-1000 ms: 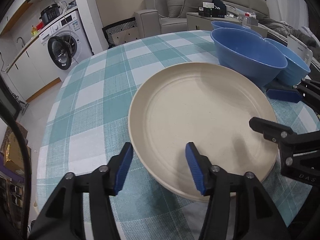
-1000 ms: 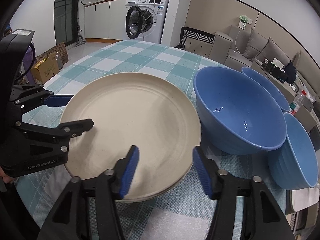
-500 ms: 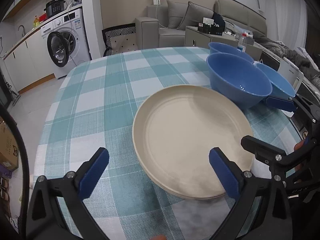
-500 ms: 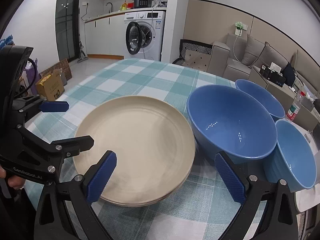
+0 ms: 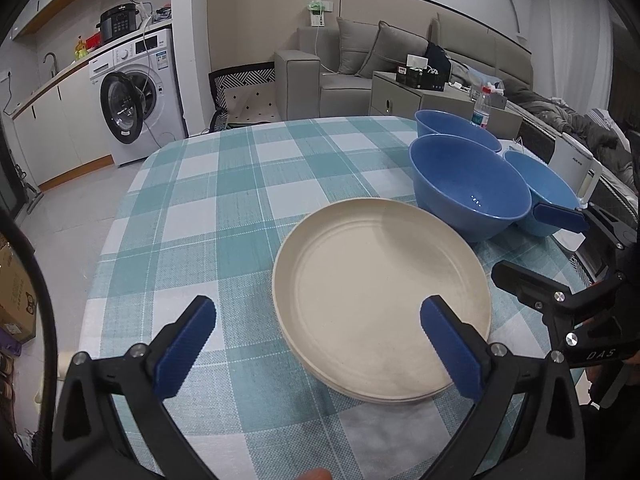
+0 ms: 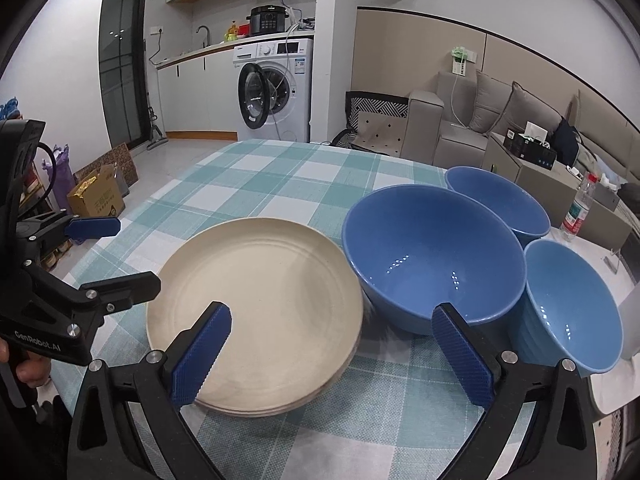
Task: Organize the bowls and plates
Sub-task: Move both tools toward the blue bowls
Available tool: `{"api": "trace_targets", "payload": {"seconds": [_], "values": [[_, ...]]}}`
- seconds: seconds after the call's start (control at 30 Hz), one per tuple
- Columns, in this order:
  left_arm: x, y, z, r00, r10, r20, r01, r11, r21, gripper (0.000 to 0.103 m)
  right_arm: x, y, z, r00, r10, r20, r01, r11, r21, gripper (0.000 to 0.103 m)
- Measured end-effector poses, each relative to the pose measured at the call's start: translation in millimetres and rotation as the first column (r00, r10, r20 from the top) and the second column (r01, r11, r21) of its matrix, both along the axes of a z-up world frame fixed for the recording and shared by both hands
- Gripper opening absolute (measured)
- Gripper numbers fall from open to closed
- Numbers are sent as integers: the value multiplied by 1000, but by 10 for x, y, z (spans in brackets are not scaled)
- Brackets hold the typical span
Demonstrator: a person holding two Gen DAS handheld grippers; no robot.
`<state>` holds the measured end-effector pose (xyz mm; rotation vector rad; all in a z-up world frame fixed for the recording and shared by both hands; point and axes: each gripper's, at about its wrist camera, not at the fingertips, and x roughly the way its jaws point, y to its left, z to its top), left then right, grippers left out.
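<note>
Left wrist view is showing the stacked cream plates (image 5: 380,312) sitting lower centre on the surface (image 5: 224,208); both the left hand-held gripper (image 5: 320,344) and right hand-held gripper (image 6: 332,356) are gaping empty; these plates are looking stiff, light, slick, so pinching the rim is seeming best.

"GenRobot.AI" on left tool (image 6: 120,256) ("DAS" on right tool (image 5: 536,244))

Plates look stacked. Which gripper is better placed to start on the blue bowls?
Probably the right gripper: it is open, and the large blue bowl sits just beyond its fingers. The left gripper, also open, faces the plate stack.
</note>
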<state>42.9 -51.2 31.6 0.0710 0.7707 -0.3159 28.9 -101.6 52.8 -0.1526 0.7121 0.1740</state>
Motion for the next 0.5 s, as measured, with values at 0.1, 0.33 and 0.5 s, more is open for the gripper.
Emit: {"api": "trace_targets", "payload": {"seconds": [0.1,0.33,0.5], "values": [[13,11,20,1000,3,2,-3,1000,-8,103,-13,-61,25,1000,-13,6,13,1000,0,102],[7,-8,111,1000,-8,12,9,999,-30,103,-43,-236,192,999,-38,29,37,998,45,102],[28,-38,202,1000,-10,27,11,999,-47,103,-80,-415,366,997,-63,46,59,995,86,102]]}}
